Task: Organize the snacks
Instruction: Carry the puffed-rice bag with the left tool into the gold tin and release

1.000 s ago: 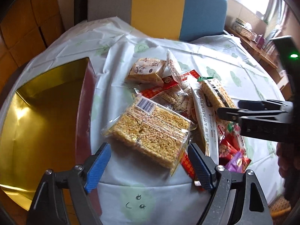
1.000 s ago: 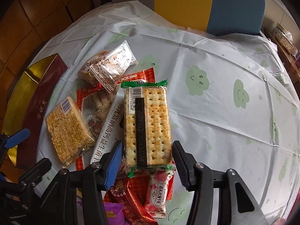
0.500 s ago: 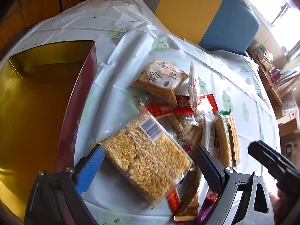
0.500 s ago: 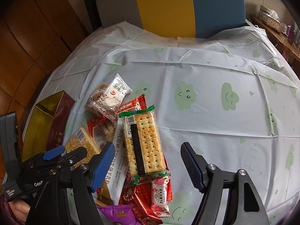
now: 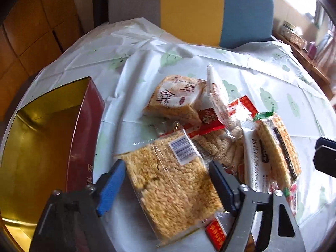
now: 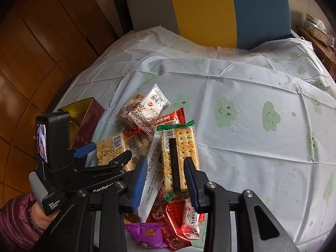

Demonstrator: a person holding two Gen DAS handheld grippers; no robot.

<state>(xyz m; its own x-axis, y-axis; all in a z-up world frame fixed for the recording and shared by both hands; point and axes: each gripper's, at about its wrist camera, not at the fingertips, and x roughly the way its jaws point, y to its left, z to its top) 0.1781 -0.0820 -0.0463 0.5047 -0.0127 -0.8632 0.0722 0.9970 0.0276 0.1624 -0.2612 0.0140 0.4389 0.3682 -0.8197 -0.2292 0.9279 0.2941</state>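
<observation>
A clear-wrapped puffed rice pack [image 5: 172, 184] with a barcode lies on the clouded tablecloth, at the left of a snack pile. My left gripper [image 5: 166, 164] straddles it. The jaws are closing, with one blue pad at each long edge, and I see no squeeze on the pack. In the right wrist view the left gripper [image 6: 110, 150] shows from the side, over the same rice pack [image 6: 105, 153]. My right gripper [image 6: 165, 159] hovers above a green-ended cracker pack [image 6: 182, 153]. Its jaws are closing with nothing between the pads. The cracker pack [image 5: 277, 147] lies flat.
A dark red box [image 5: 84, 136] with a gold lining stands open left of the pile. Other wrapped snacks lie around: a white long pack [image 6: 155, 168], red packs [image 6: 172, 216], a purple pack [image 6: 147, 233]. A striped chair [image 5: 189, 10] stands behind the table. A hand [image 6: 40, 216] holds the left gripper.
The left gripper has come down closer over the rice pack and its jaws have narrowed toward it. The right gripper has risen off the cracker pack and its jaws have drawn much closer together.
</observation>
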